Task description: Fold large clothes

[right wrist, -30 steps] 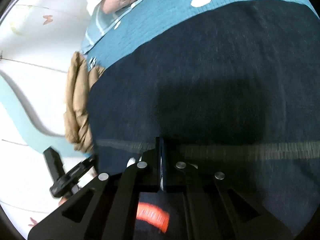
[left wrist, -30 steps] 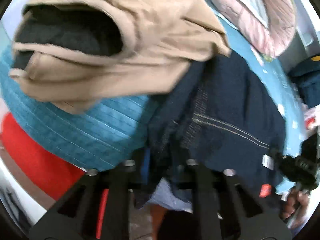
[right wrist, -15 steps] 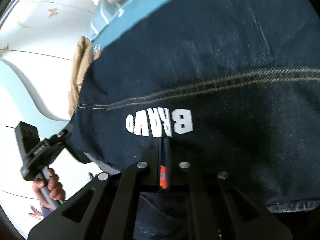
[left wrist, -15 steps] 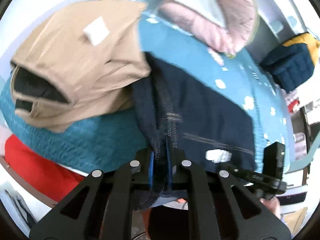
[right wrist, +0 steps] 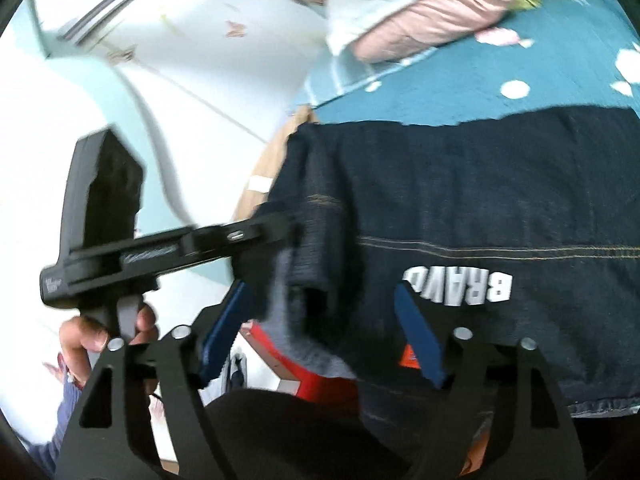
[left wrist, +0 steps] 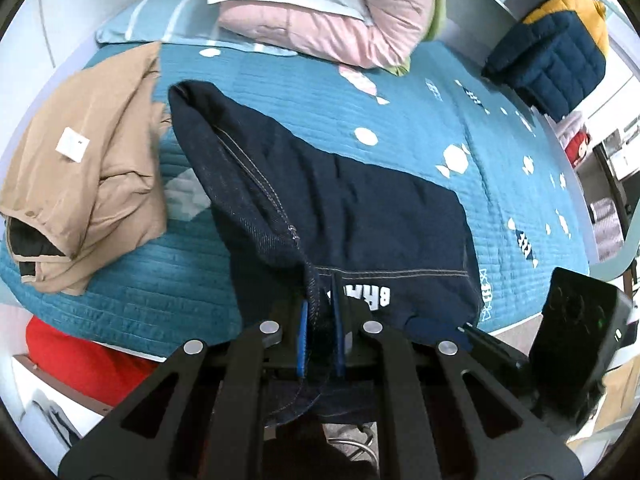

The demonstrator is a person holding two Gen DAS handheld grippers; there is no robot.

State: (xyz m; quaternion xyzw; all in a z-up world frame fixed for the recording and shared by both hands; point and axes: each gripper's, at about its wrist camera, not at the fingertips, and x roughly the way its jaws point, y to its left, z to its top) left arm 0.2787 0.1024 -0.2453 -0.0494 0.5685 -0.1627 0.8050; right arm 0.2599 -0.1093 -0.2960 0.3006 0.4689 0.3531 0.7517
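Note:
A dark blue denim garment (left wrist: pixel 360 200) with white "BRAV" lettering lies across the teal bedspread (left wrist: pixel 280 92), its near edge hanging over the bed's side. My left gripper (left wrist: pixel 320 312) is shut on a bunched fold of that near edge and lifts it a little. In the right wrist view my right gripper (right wrist: pixel 324 316) is opening. Its blue pads (right wrist: pixel 420 340) stand wide apart with the denim garment (right wrist: pixel 480 208) between them, and neither pad presses on it. The left gripper's fingers (right wrist: pixel 276 228) pinch the cloth just left of there.
A folded tan jacket (left wrist: pixel 88 184) lies on the bed's left side. Pink and white pillows (left wrist: pixel 328 12) sit at the head. A navy and yellow quilted coat (left wrist: pixel 556 52) is at the far right. Something red (left wrist: pixel 80 360) shows below the bed's edge. A hand (right wrist: pixel 104 328) holds the left gripper's handle.
The right gripper's jaws have sprung apart and let go of the denim edge. The left gripper closed on the denim and rose, pulling back, so more of the bed shows.

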